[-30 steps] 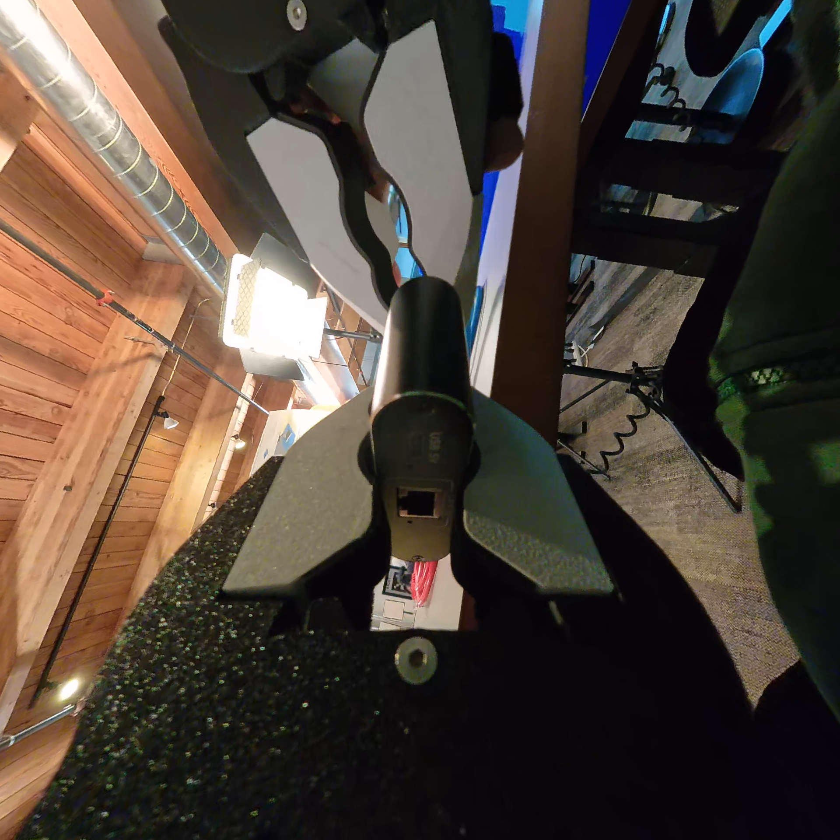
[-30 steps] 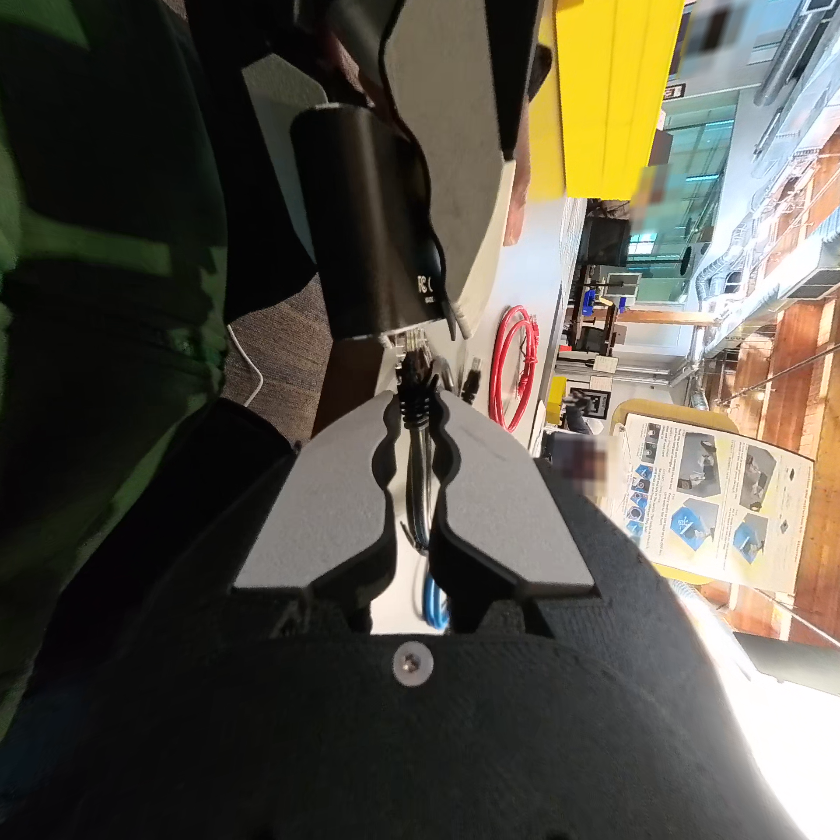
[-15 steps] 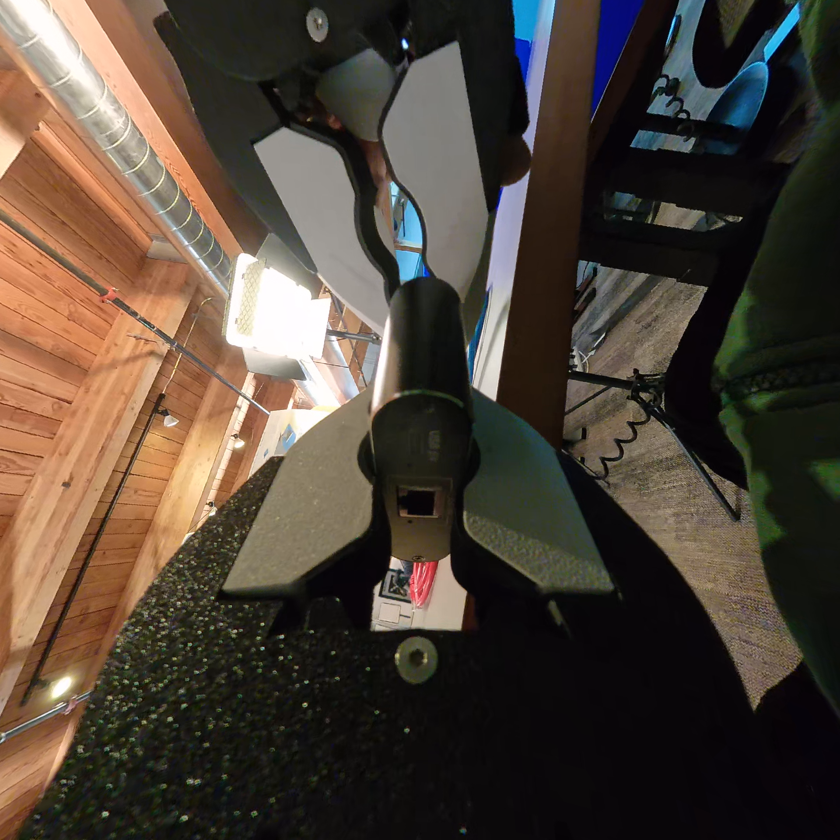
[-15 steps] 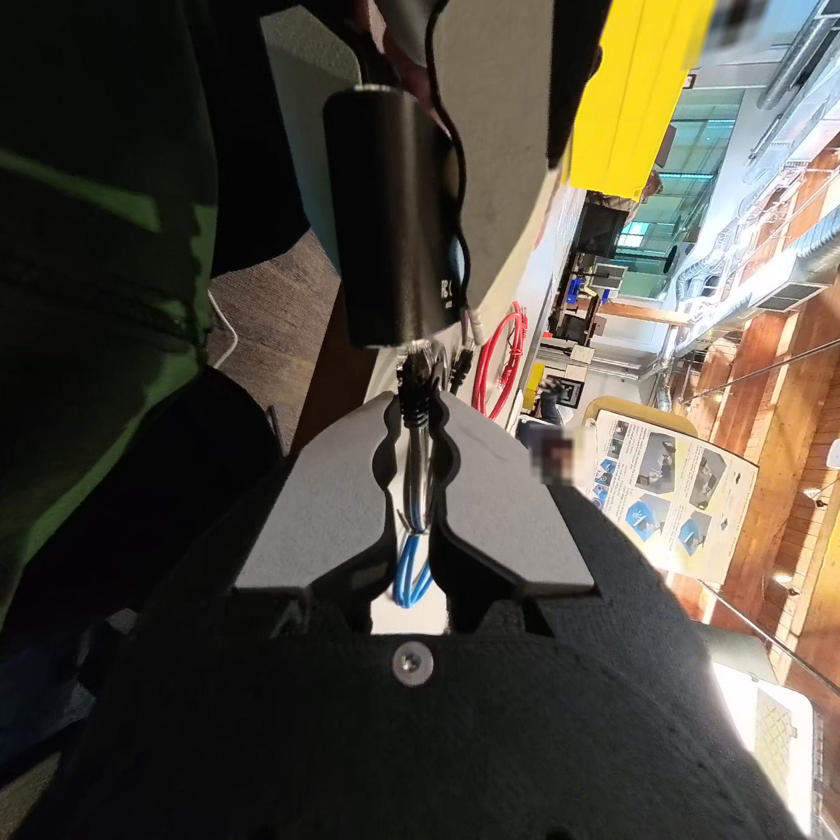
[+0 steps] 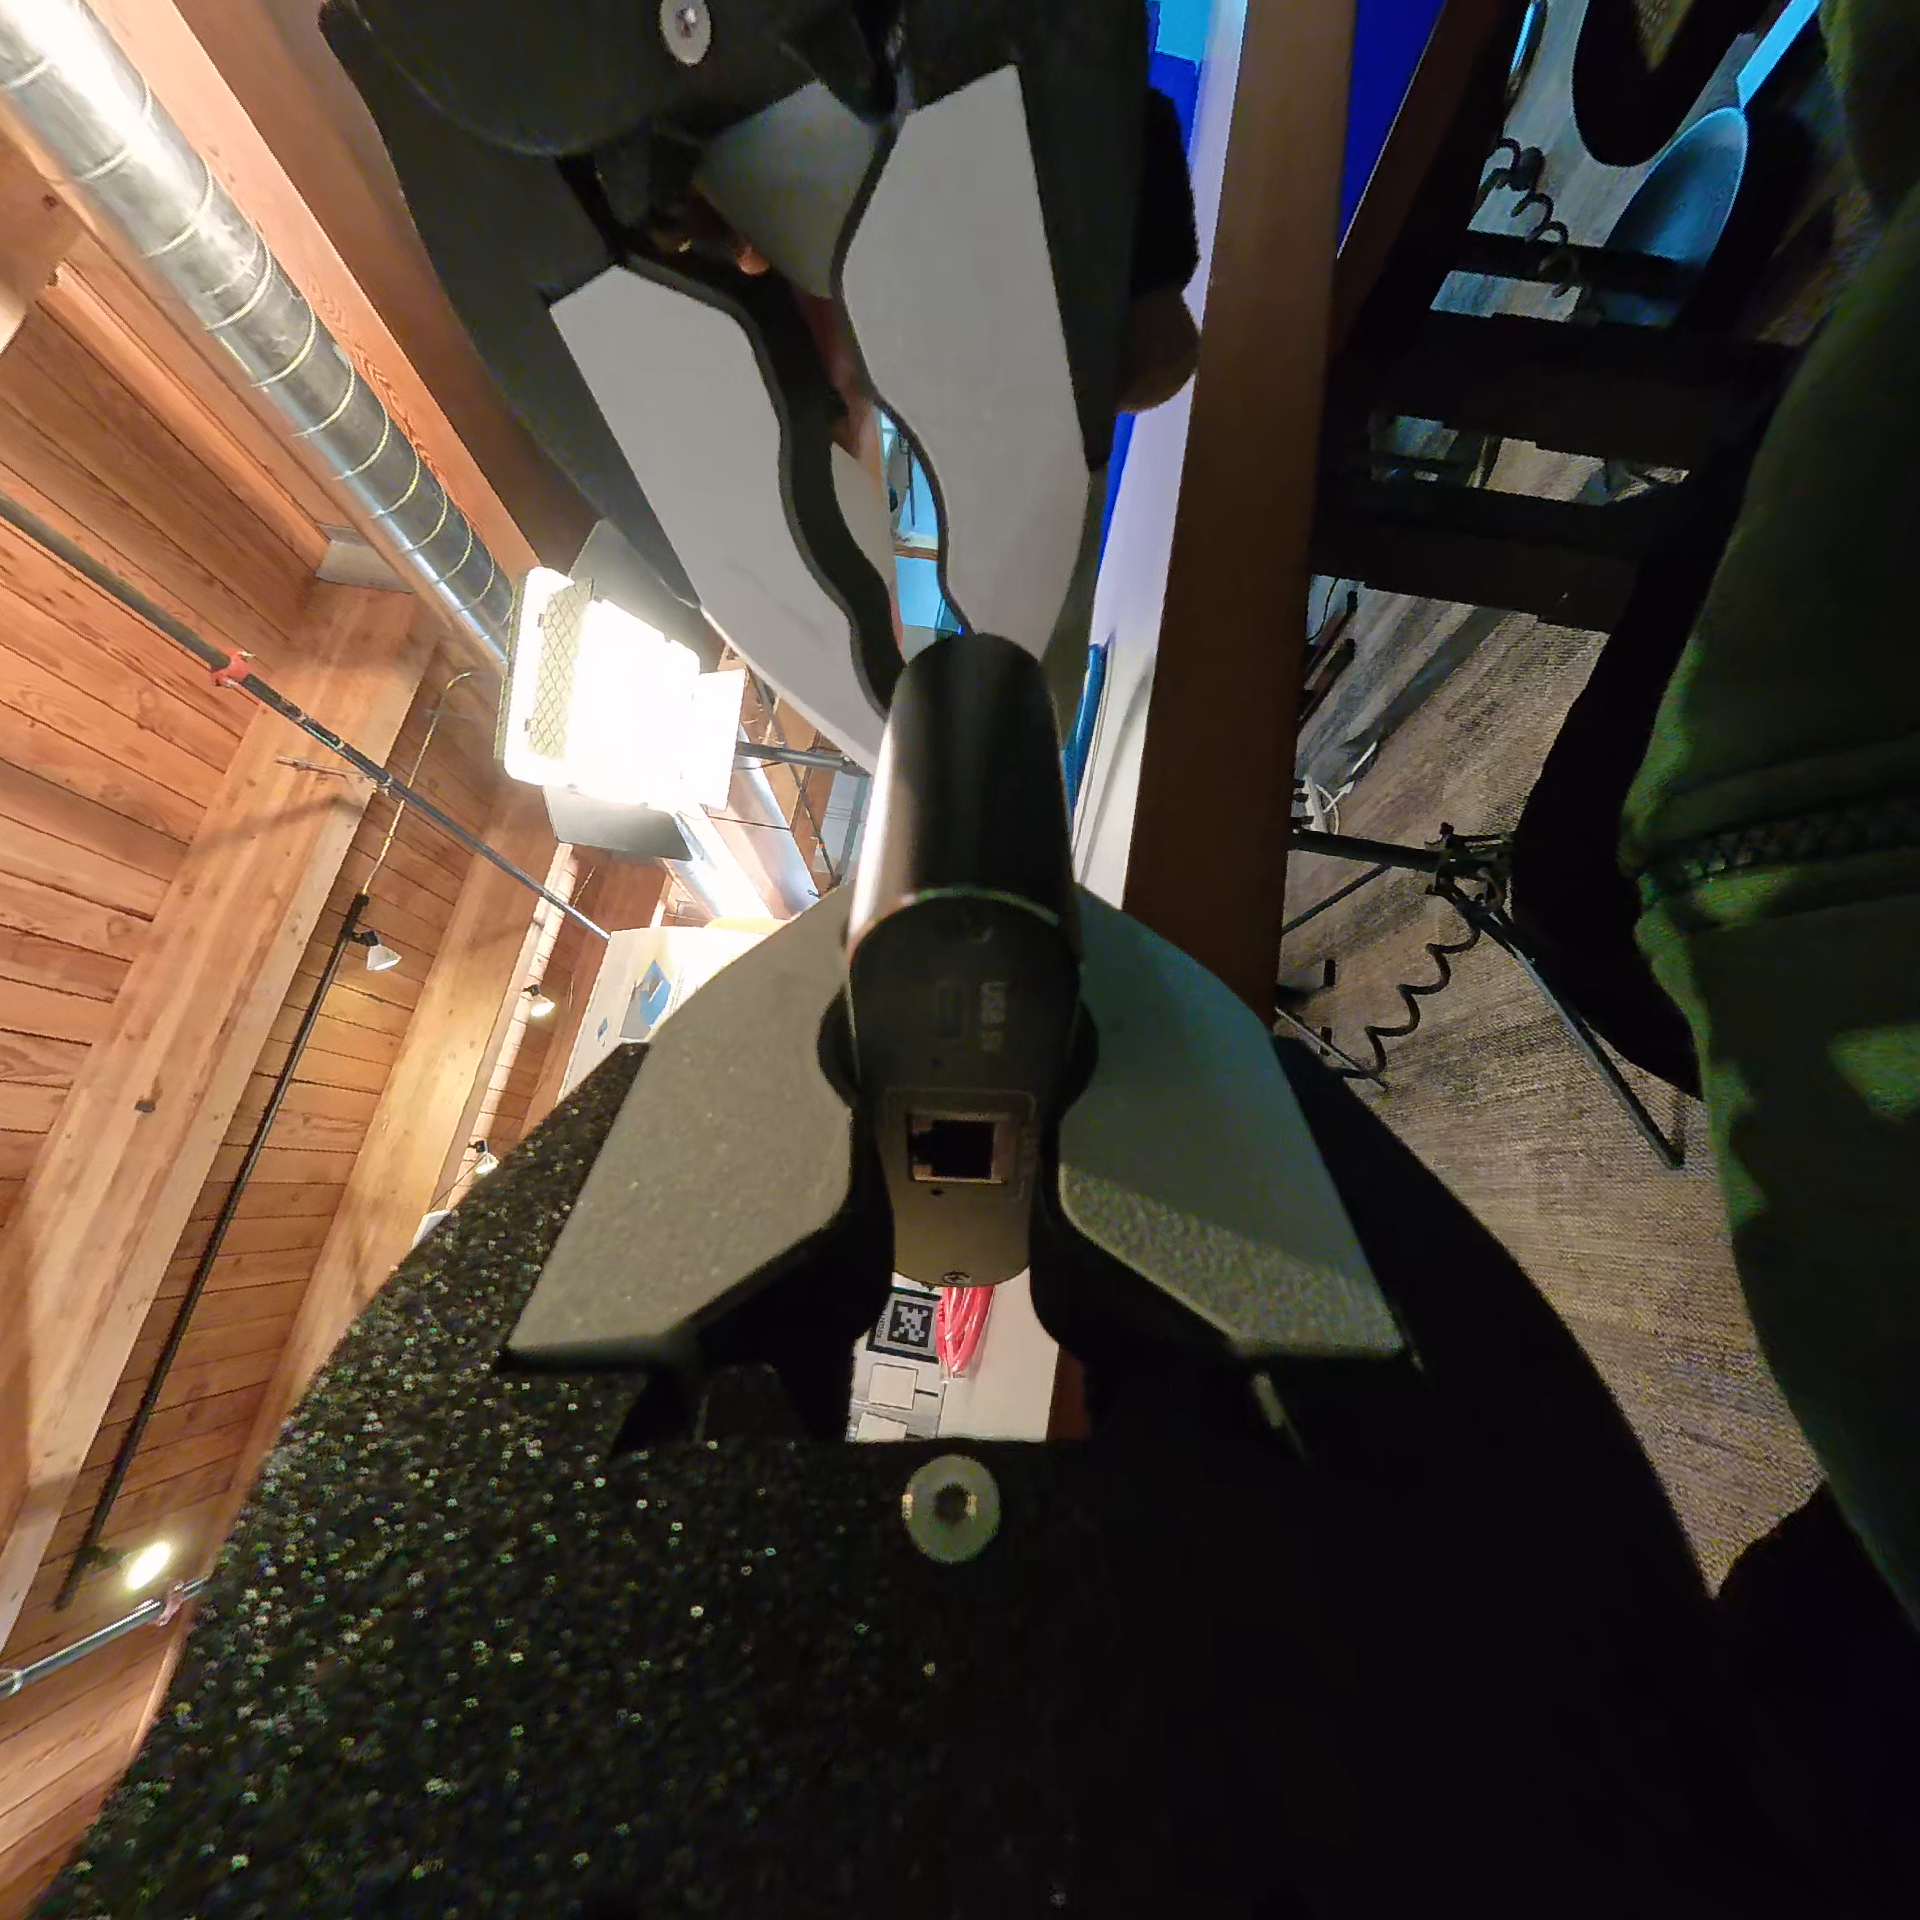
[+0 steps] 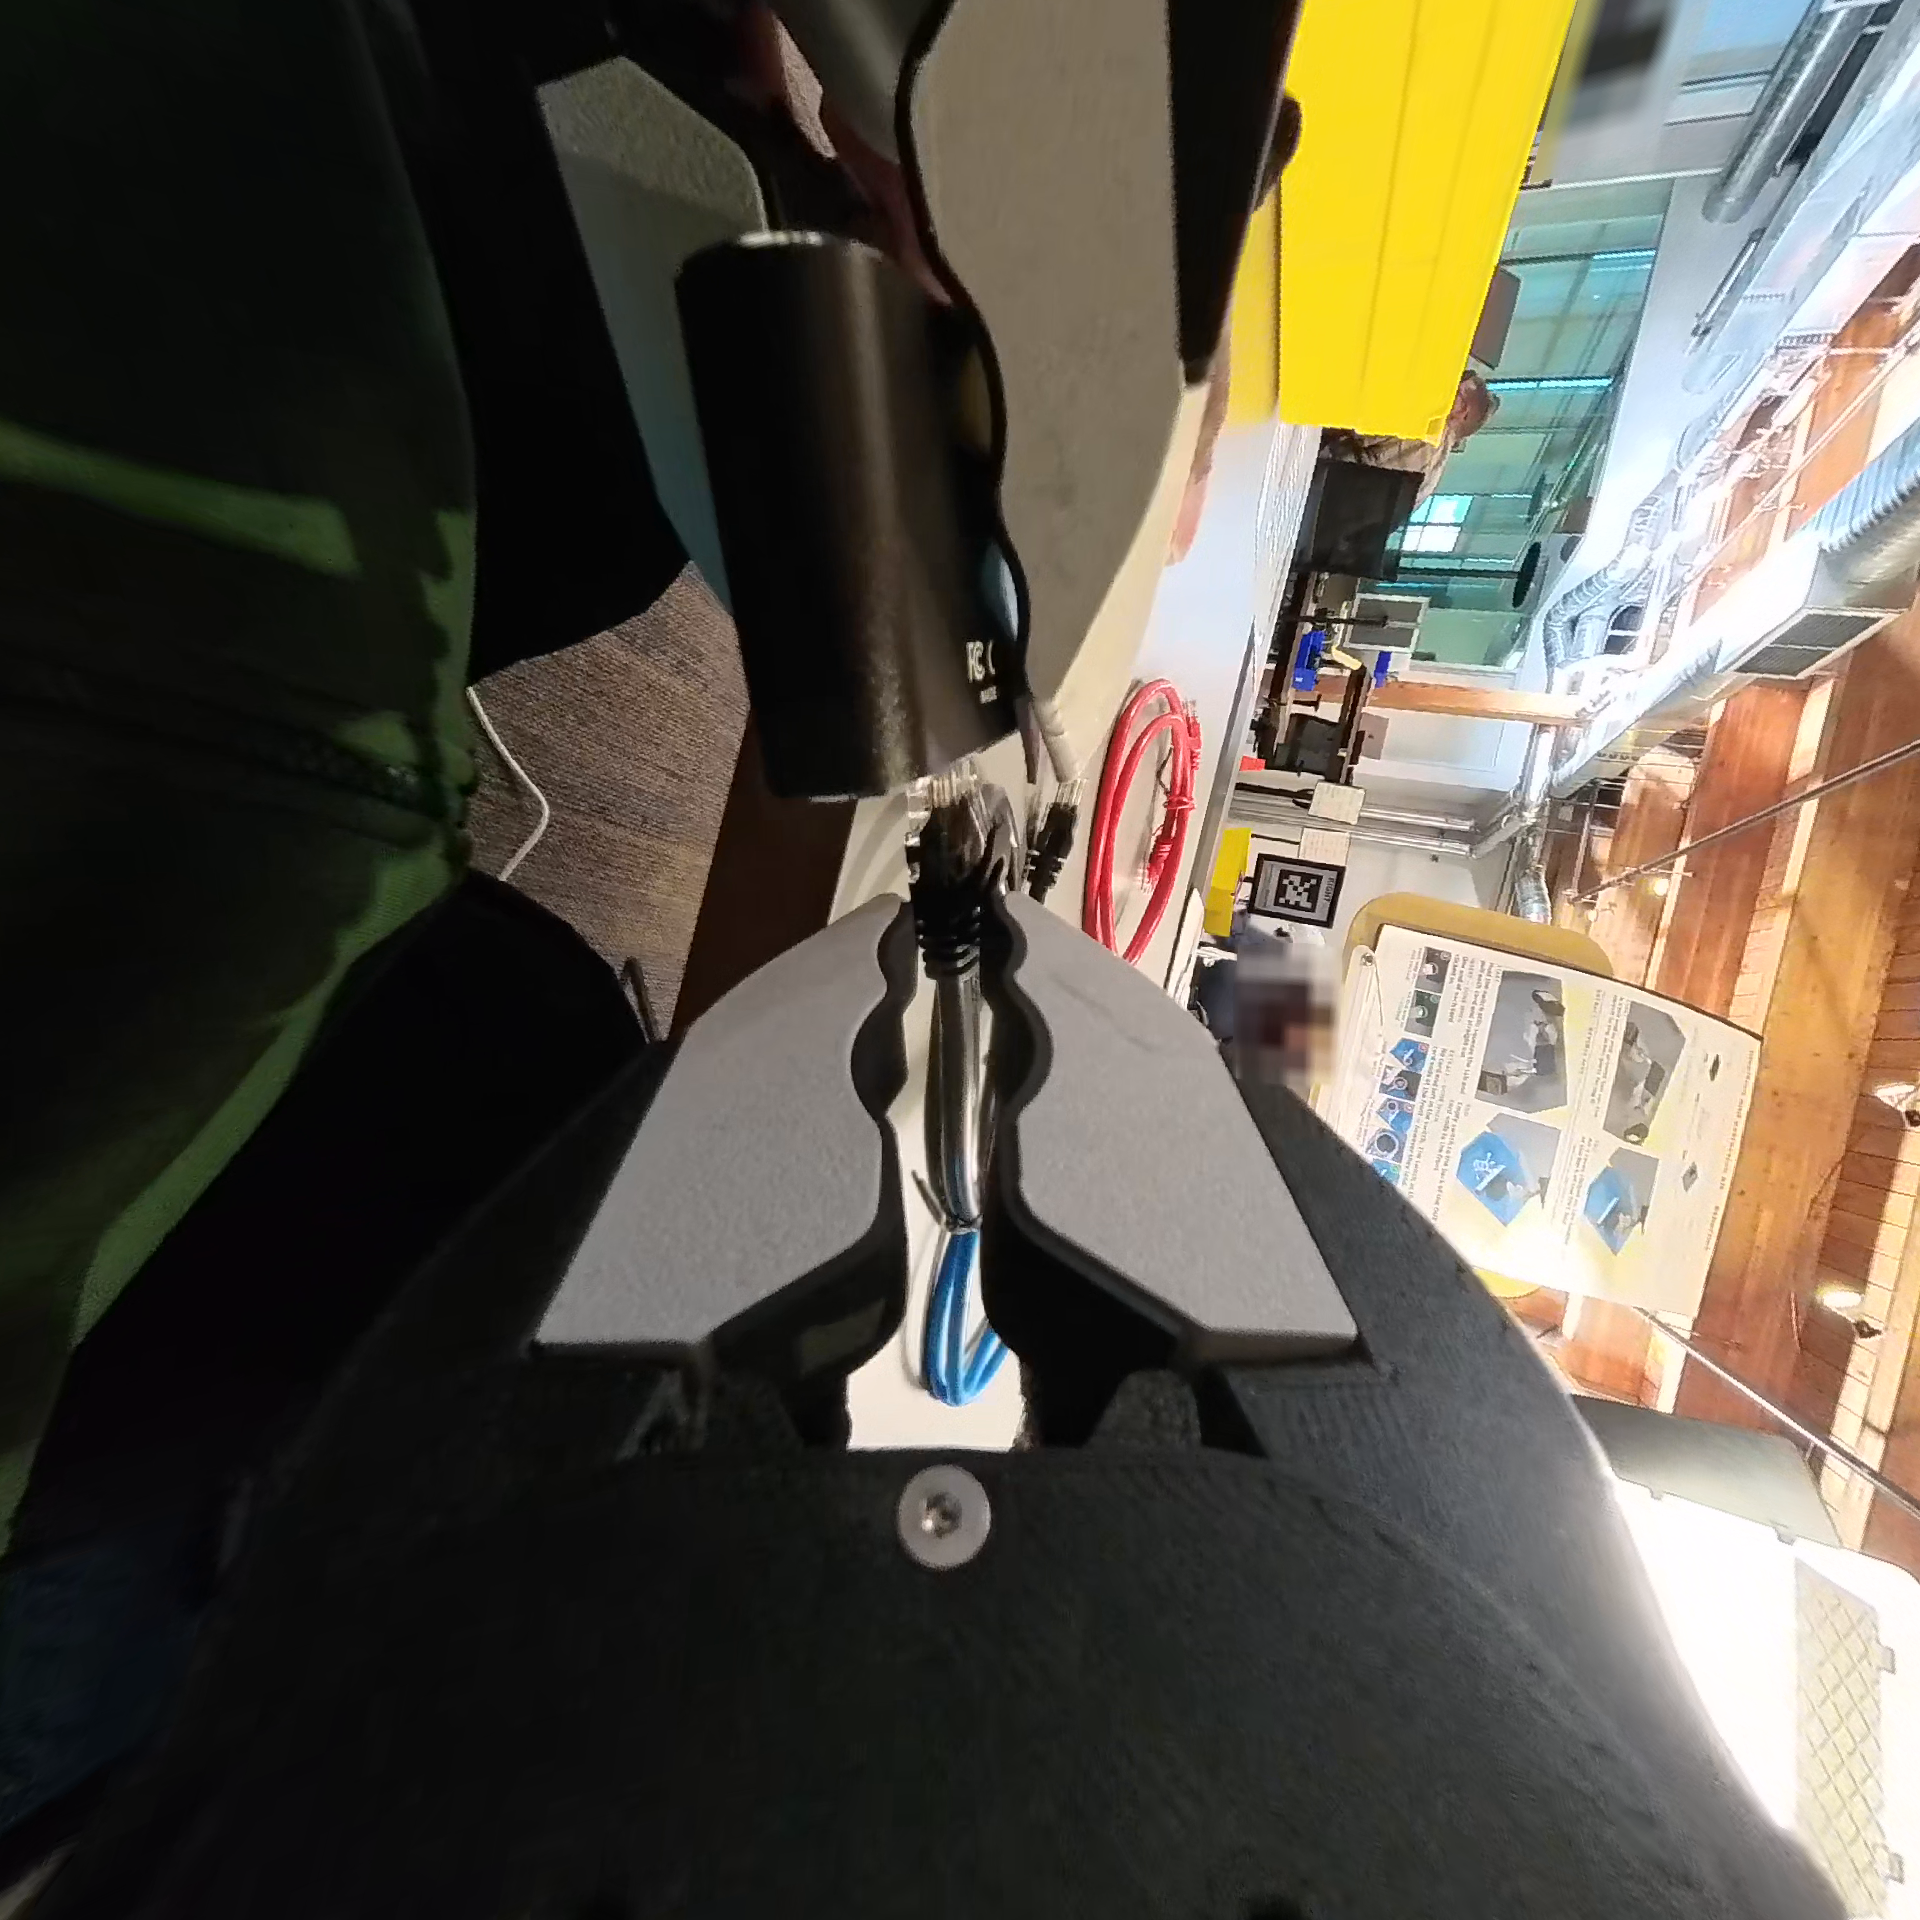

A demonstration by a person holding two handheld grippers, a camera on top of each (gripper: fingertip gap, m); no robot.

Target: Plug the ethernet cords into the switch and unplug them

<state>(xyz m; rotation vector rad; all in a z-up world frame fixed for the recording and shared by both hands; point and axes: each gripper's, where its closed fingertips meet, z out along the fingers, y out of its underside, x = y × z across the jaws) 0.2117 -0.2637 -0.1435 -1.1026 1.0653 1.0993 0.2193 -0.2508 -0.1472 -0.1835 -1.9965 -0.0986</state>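
1. Left wrist view: left gripper [image 5: 961, 997], grey-padded, was clamped on a black rounded plastic switch [image 5: 961, 935], whose near end face showed one empty port [image 5: 951, 1146]. The right gripper [image 5: 914, 634] sat at the switch's far end. Wooden ceiling [image 5: 156, 727] to the left.
2. Right wrist view: right gripper [image 6: 954, 914] pinched a black ethernet cord [image 6: 951, 894] by its boot, with the clear plug tip touching the switch [image 6: 842, 540]. A red coiled cable [image 6: 1138, 821] lay on the white table [image 6: 1226, 727] further off.
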